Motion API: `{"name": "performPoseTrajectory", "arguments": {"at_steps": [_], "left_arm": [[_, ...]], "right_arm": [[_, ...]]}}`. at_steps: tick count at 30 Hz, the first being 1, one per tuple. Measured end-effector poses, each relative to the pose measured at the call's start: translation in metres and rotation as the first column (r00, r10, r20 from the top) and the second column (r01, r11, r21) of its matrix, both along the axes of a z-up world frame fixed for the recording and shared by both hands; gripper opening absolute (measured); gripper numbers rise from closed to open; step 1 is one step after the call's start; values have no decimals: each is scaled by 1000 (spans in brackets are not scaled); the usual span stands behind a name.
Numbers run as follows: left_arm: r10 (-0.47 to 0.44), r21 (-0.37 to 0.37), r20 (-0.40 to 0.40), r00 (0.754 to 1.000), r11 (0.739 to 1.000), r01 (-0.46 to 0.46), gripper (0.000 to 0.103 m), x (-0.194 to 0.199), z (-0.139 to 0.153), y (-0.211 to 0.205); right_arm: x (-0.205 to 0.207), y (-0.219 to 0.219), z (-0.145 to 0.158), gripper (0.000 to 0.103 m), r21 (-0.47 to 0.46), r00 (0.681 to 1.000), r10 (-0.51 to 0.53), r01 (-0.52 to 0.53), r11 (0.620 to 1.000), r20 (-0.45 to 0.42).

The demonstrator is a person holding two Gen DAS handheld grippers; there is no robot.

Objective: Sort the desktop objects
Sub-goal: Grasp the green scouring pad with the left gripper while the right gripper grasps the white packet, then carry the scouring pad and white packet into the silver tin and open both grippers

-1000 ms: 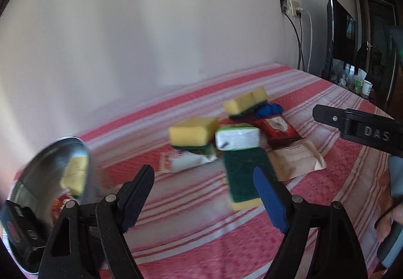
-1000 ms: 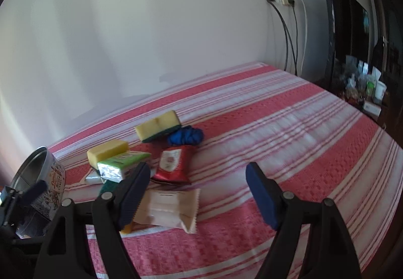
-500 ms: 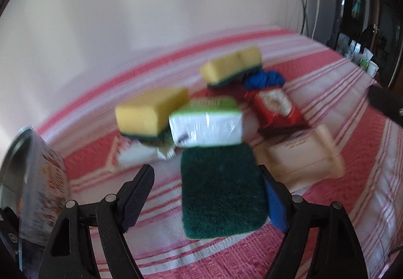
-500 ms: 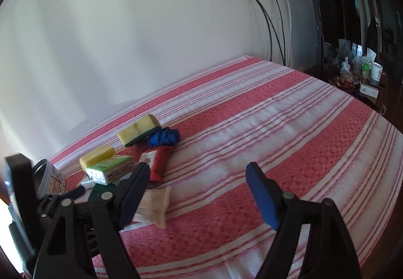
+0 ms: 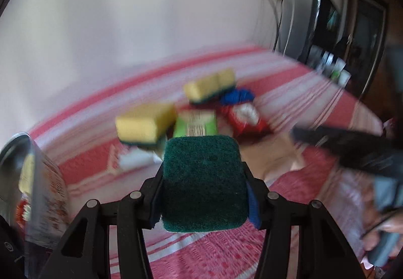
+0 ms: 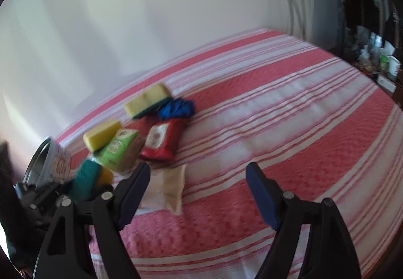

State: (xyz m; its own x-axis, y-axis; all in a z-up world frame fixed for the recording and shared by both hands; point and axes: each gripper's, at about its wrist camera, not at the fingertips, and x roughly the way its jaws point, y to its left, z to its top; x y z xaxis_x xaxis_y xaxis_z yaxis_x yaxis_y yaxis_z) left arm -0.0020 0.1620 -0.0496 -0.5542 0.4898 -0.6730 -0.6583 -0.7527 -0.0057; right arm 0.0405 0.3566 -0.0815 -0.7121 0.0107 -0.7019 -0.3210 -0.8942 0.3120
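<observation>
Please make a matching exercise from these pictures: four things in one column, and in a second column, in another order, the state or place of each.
Things:
1. dark green scouring sponge
2. red snack packet
3. round metal tin with printed side
4. right tool

States or places:
A. lies on the striped cloth, beside the blue bundle
B. open, nothing between its pads
C. clamped in the left tool
D. stands at the left end of the pile

Pairs: 1-C, 2-A, 3-D, 4-B
</observation>
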Motion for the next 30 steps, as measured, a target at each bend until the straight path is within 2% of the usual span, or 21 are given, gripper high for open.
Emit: {"name": "performPoseTrajectory", "arguments": {"at_steps": [4, 9, 14, 15, 17, 20, 21, 24, 26, 30], "left_arm": [[48, 94, -84, 995, 995, -40, 55, 3, 29, -28], [159, 124, -119, 980, 982, -144, 55, -8, 41, -54], [204, 125, -122, 971, 974, -188, 56, -11, 44, -62], [212, 119, -127, 969, 973, -197, 56, -11, 44, -63], [219, 115, -125, 968, 972, -206, 56, -12, 43, -65], [219, 115, -123, 968, 972, -205, 56, -13, 40, -62], [219, 115, -124, 968, 972, -206, 56, -13, 40, -64], [221, 124, -124, 967, 971, -206, 56, -12, 40, -64], [229, 129, -127, 965, 968, -213, 56, -12, 41, -69], [252, 136, -123, 960, 962, -235, 56, -14, 40, -72]], "right_arm": [[-14, -18, -6, 80, 11, 996, 75, -76, 997, 53], [-34, -43, -14, 80, 45, 983, 133, -140, 989, 123], [-44, -69, -17, 65, 213, 976, 105, -145, 966, 189], [-44, -70, -18, 58, 237, 976, 100, -146, 960, 195], [-43, -72, -18, 50, 255, 975, 99, -149, 955, 199], [-42, -76, -18, 45, 272, 973, 112, -165, 948, 201], [-41, -79, -18, 40, 270, 972, 119, -172, 947, 201], [-36, -79, -18, 38, 250, 973, 141, -185, 950, 184], [-29, -79, -16, 32, 212, 975, 159, -190, 959, 155], [-14, -86, 2, 32, 208, 984, 164, -176, 962, 74]]}}
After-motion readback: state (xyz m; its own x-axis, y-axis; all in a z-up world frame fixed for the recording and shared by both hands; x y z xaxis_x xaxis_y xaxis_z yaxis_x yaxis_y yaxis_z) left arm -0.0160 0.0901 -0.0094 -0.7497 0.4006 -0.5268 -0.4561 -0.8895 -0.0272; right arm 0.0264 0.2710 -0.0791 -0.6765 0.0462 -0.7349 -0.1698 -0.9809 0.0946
